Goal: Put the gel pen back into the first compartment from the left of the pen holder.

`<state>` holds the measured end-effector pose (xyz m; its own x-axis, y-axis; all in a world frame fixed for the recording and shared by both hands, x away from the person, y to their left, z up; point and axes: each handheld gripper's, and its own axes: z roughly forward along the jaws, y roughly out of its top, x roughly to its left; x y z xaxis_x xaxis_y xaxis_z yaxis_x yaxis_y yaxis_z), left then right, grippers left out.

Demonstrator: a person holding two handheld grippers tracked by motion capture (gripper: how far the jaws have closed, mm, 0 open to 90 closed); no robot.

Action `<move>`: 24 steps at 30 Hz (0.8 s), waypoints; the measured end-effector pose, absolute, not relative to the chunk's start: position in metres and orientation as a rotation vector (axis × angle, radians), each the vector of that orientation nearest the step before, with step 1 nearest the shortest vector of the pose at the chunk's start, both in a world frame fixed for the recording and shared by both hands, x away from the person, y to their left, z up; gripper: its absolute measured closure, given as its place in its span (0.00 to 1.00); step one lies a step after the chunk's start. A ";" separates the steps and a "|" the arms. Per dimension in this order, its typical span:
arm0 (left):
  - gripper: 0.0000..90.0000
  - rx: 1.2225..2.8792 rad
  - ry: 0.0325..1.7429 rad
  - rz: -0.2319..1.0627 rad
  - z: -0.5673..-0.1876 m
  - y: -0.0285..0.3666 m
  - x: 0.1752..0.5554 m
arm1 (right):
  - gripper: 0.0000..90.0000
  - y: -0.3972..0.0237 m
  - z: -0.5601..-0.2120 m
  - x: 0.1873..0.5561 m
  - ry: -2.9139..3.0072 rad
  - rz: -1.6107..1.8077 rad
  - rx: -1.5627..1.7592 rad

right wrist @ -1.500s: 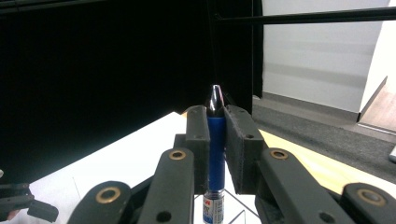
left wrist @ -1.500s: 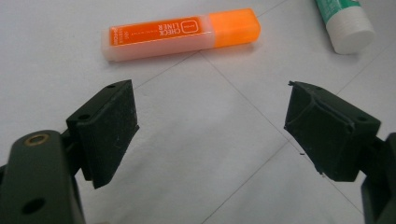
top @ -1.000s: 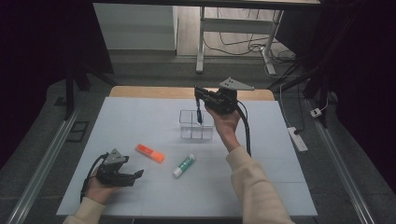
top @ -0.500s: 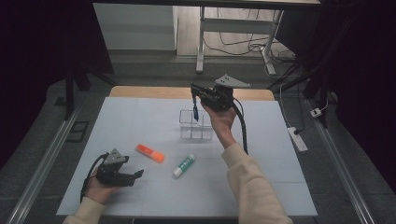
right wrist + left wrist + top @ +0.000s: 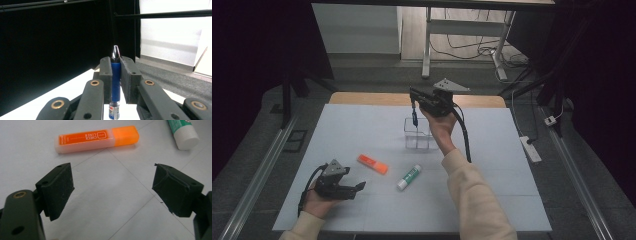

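The right gripper (image 5: 413, 106) is raised above the far middle of the white desk (image 5: 492, 200), and its fingers (image 5: 106, 72) are closed firmly on a slim blue pen with a shiny dark tip (image 5: 115, 75). In the right gripper view the pen stands between the two pads, its tip rising past them, so the grip is on the barrel and not on the end. In the high view the pen hangs down from the gripper just over the small clear plastic box with compartments (image 5: 418, 135). I judge that it is held upright like this so that it can go straight down into one compartment (which one I cannot tell, the walls are too faint).

The left gripper (image 5: 357, 187) rests low on the near left part of the desk, in the person's left hand (image 5: 319, 200). Its fingers (image 5: 58, 188) stand wide apart with nothing between them. They point toward the flat orange highlighter with a translucent cap (image 5: 96, 138), which lies on the desk just ahead, and the white glue stick with a green label (image 5: 183, 131) lies a little further to the side. Probably the open fingers wait there because the highlighter is the next thing to pick.
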<state>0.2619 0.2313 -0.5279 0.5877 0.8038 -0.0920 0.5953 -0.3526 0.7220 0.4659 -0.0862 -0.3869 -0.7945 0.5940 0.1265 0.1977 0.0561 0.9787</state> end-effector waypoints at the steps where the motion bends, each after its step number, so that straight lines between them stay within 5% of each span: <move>1: 0.19 2.079 1.108 0.362 -0.528 0.231 0.262 | 0.88 -0.085 -0.389 0.467 2.032 1.796 0.800; 8: 0.19 2.081 1.108 0.361 -0.528 0.231 0.262 | 0.87 -0.080 -0.399 0.472 2.055 1.786 0.818; 15: 0.19 2.083 1.107 0.360 -0.529 0.232 0.262 | 0.65 -0.084 -0.406 0.471 2.088 1.734 0.846; 24: 0.19 2.087 1.109 0.363 -0.529 0.232 0.263 | 0.61 -0.100 -0.410 0.465 2.115 1.692 0.858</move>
<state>0.2627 0.2315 -0.5287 0.5873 0.8046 -0.0871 0.5976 -0.3585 0.7172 0.4650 -0.1002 -0.4101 -0.7770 0.6157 0.1309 0.2631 0.1287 0.9561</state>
